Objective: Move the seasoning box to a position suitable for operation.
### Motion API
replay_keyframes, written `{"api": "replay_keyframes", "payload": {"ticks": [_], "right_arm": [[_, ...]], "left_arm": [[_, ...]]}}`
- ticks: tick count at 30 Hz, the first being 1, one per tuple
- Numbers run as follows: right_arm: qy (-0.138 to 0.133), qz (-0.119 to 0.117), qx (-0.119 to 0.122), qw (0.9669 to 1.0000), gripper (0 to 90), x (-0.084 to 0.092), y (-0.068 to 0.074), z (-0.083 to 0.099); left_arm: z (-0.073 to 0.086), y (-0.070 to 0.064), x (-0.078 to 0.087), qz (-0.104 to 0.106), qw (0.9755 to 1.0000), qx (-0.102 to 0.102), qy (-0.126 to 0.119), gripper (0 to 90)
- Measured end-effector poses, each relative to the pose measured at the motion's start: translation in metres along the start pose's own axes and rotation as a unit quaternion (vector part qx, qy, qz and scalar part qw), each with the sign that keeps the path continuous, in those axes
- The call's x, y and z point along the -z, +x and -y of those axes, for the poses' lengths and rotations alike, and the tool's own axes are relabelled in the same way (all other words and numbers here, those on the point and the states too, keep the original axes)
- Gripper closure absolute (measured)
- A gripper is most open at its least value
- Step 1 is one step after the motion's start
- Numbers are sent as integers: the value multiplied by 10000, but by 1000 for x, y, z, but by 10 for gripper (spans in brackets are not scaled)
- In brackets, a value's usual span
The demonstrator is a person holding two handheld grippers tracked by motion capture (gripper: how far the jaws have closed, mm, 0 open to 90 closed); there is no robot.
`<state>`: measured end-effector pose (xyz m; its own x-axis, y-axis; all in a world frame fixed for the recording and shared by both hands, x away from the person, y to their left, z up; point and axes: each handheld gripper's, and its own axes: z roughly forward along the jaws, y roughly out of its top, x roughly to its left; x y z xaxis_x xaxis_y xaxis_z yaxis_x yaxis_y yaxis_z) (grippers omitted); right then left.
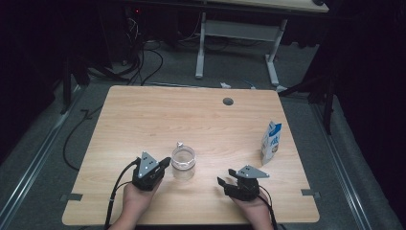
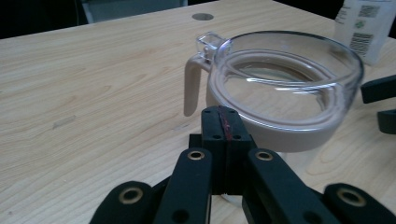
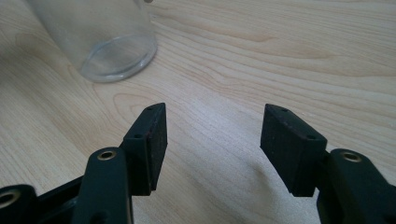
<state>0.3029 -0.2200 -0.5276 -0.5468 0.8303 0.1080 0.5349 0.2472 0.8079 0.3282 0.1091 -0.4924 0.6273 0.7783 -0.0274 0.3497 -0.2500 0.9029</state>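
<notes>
Two hand-held grippers work at the table, one in each of the person's hands, which come in from the near edge. The left gripper (image 1: 165, 163) has its jaws pressed flat together with nothing between them, their tips pointing at the near side of the one clear measuring jug (image 1: 183, 158) and just beside its rim; from the left gripper view the closed tips (image 2: 223, 122) sit right in front of the jug's wall, and whether they touch it I cannot tell. The left hand (image 1: 135, 195) lies low over the wood, wrist toward the near edge, the gripper angled up and to the right. The right gripper (image 1: 226, 178) is held with its jaws spread wide and empty, its two pads (image 3: 158, 135) hovering over bare wood; the right hand (image 1: 253, 205) rests near the front edge, the gripper aimed toward the jug but well apart from it. The single jug stands upright near the middle of the wooden table (image 1: 143, 115), its pale handle (image 2: 192, 84) on the far side. One milk carton (image 1: 271, 142) stands upright toward the right edge, apart from everything else. One round grommet hole (image 1: 228, 101) sits near the far edge.
</notes>
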Motion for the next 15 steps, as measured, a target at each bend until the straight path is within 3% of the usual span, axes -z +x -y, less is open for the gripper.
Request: {"api": "replay_keyframes", "payload": {"ticks": [15], "right_arm": [[-34, 45, 33, 10000, 415, 2, -1, -1]], "left_arm": [[2, -28, 4, 336, 9993, -158, -74, 899]]}}
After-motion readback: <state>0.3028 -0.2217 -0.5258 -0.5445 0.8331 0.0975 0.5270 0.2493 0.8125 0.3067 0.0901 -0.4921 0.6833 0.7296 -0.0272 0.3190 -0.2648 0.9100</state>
